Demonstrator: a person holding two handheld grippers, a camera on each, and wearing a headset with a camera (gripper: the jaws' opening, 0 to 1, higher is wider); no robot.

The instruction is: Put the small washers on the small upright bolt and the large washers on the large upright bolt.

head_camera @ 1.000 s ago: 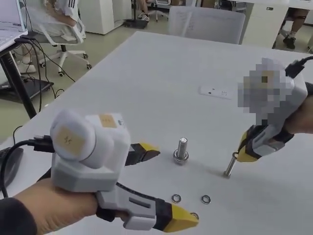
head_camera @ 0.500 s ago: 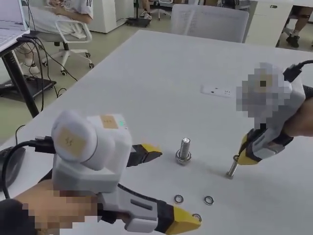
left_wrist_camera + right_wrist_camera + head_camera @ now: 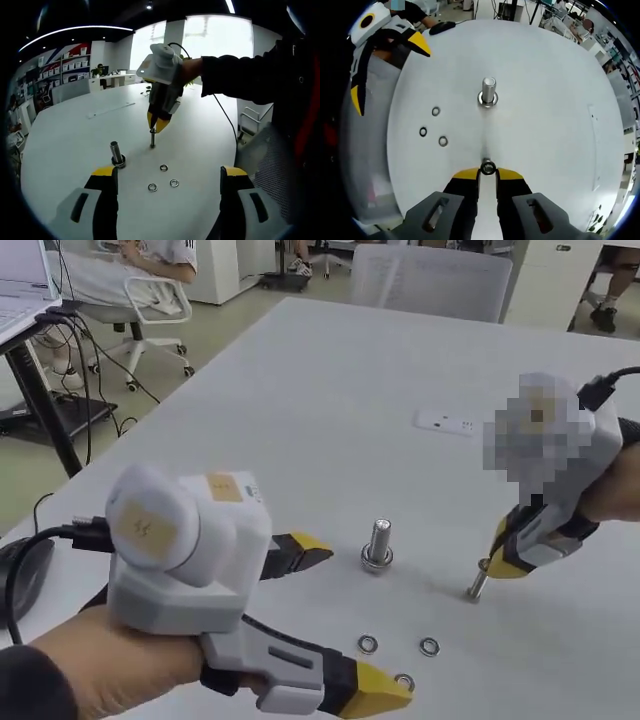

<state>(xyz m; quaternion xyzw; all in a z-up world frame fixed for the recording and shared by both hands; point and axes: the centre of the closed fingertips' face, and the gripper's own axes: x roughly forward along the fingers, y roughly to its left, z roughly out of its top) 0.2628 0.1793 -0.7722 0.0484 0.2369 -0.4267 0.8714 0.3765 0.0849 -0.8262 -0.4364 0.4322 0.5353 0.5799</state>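
The large bolt (image 3: 377, 543) stands upright mid-table with a washer around its base; it is also in the left gripper view (image 3: 117, 152) and the right gripper view (image 3: 488, 91). The thin small bolt (image 3: 478, 581) (image 3: 152, 139) stands to its right. My right gripper (image 3: 497, 558) (image 3: 487, 173) is shut on a small washer (image 3: 487, 167) right at the top of this bolt. Three small washers (image 3: 368, 644) (image 3: 163, 167) (image 3: 436, 111) lie loose on the table. My left gripper (image 3: 345, 620) (image 3: 169, 172) hovers open just short of them, with nothing between its jaws.
A flat white strip (image 3: 447, 423) lies on the white table (image 3: 300, 390) beyond the bolts. A grey chair (image 3: 430, 280) stands at the far edge. To the far left are a desk with cables (image 3: 40, 370) and a seated person on an office chair (image 3: 140, 290).
The head camera has shifted a little. Both grippers keep their places, with the right one still at the small bolt's top.
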